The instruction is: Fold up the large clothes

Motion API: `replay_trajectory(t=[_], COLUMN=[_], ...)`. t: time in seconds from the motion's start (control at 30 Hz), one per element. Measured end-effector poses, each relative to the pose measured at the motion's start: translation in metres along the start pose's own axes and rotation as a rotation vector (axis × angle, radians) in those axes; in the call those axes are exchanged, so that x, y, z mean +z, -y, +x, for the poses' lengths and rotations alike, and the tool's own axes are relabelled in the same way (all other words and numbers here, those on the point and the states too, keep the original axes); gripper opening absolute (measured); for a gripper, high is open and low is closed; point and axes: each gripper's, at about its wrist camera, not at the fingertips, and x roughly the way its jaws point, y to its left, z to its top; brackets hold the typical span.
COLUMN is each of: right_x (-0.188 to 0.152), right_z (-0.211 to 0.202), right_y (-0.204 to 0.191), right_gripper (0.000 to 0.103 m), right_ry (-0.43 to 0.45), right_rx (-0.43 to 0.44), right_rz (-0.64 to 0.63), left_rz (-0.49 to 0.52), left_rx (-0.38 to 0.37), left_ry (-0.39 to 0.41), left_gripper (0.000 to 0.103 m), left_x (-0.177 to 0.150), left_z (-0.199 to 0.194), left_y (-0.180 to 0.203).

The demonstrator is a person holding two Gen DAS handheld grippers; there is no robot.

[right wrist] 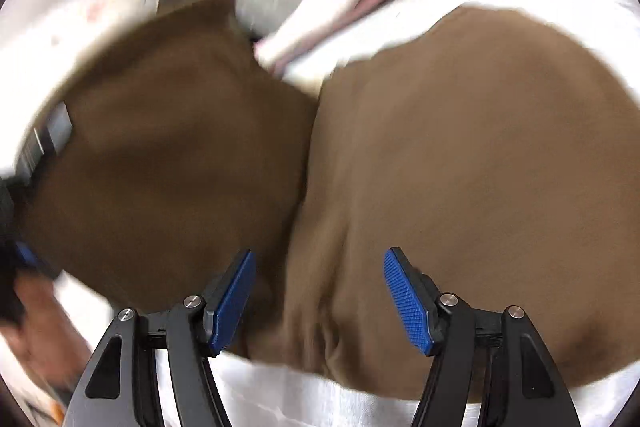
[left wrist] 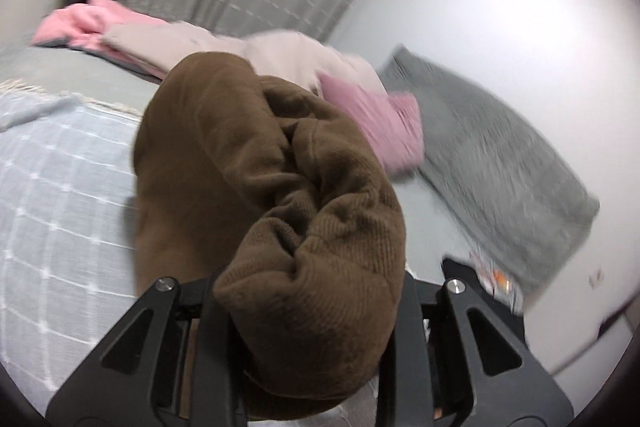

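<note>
Left gripper (left wrist: 308, 311): we see its fingers pinching a bunched ribbed end of the brown garment (left wrist: 248, 163), lifted over the bed (left wrist: 60, 187) | Right gripper (right wrist: 320, 303): blue pads (right wrist: 408, 299) spread apart, holding nothing, just above the brown garment (right wrist: 460, 155) lying on the bed | Far edge: pink clothes (left wrist: 384, 123), beige garment (left wrist: 280, 51), grey pillow (left wrist: 500, 163).

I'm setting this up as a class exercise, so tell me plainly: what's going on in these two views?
A person with two handheld grippers is folding a brown sweatshirt on a bed. The left gripper is shut on a bunched, ribbed part of it, raised above the light blue checked blanket. The right gripper is open, its blue pads spread over the rest of the brown fabric without gripping it. Pink clothes, a beige garment and a grey pillow lie further back. The right view is motion-blurred.
</note>
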Motion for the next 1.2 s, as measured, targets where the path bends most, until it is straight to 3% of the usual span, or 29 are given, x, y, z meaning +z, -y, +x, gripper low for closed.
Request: replay_trajectory(t=[0.1,0.2,0.27,0.3,0.4,0.5,0.57,0.77,0.9,1.07,1.2], right_x=[0.014,0.016,0.015,0.014,0.011,0.014,0.019,0.021,0.019,0.013,0.008], right_z=[-0.039,-0.062,-0.068,-0.066,-0.061,-0.057,-0.056,-0.059,-0.052,-0.046,-0.041], right_y=[0.039,0.076,0.1,0.105,0.114,0.114,0.108,0.097,0.086,0.059,0.046], right_gripper=[0.068,0.068,0.068,0.068,0.068,0.068,0.069,0.076,0.081,0.082,0.082], right_ry=[0.1,0.161,0.173,0.167,0.142,0.123,0.103,0.071,0.02,-0.032,-0.061], right_rx=[0.079,0.128,0.161,0.179,0.216,0.18,0.141,0.102,0.153,0.054,0.043], right_rz=[0.168,0.313,0.404,0.436,0.488,0.47,0.441,0.39,0.372,0.246,0.205], left_rz=[0.05,0.109,0.212,0.258,0.352,0.298,0.27,0.296,0.345,0.397,0.399], left_rx=[-0.03,-0.034,-0.012,0.005,-0.008,-0.079,-0.077,0.076,0.141,0.19,0.192], left_ry=[-0.105,-0.29,-0.459,-0.49,-0.469,-0.474,-0.479,-0.447,-0.42,-0.398,-0.399], left_gripper=[0.029,0.036,0.045,0.047,0.056,0.067,0.069,0.088,0.09,0.091,0.091], left_x=[-0.026,-0.065,-0.101,-0.113,-0.127,-0.113,-0.105,-0.104,-0.102,-0.101,-0.096], left_z=[0.034,0.079,0.114,0.122,0.117,0.098,0.087,0.056,0.047,0.041,0.036], left_y=[0.02,0.028,0.028,0.028,0.03,0.03,0.027,0.031,0.033,0.035,0.031])
